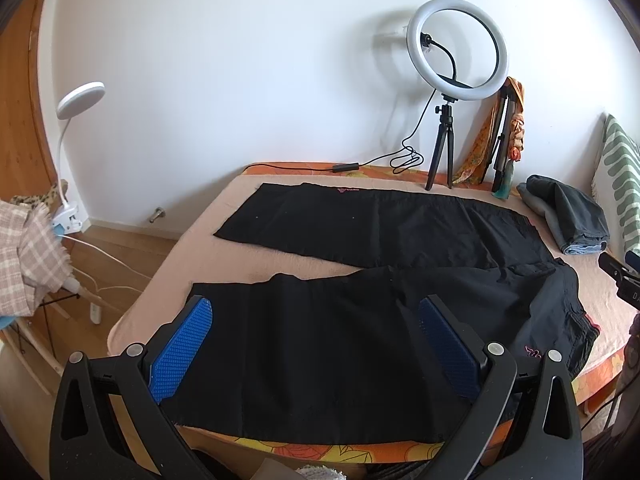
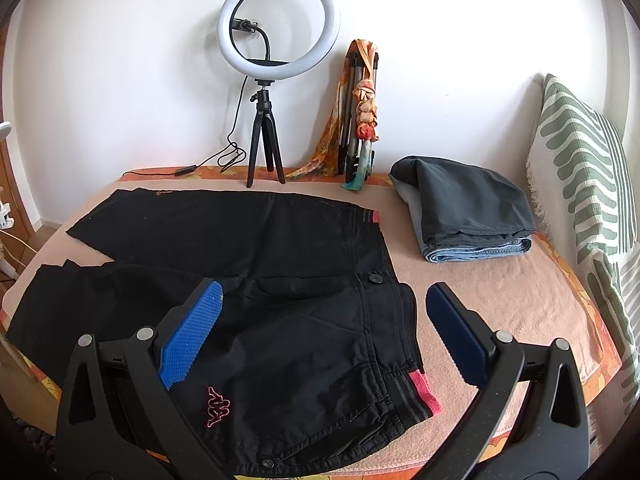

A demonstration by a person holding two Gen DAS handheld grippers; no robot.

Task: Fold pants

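Black pants [image 1: 360, 240] lie spread flat on a peach blanket [image 1: 176, 264], legs apart and pointing left, waistband with red stripes to the right. My left gripper [image 1: 316, 310] is open, hovering over the near leg near its cuff. In the right wrist view the pants [image 2: 248, 240] show a pink logo and the red waistband. My right gripper [image 2: 324, 298] is open above the hip and waistband of the near side. Neither holds cloth.
A ring light on a tripod [image 2: 276, 24] stands at the back edge by the wall. Folded grey and denim clothes [image 2: 468, 208] lie at the right. A striped pillow [image 2: 580, 184] leans far right. A clip lamp [image 1: 80, 100] and a wooden floor are left of the bed.
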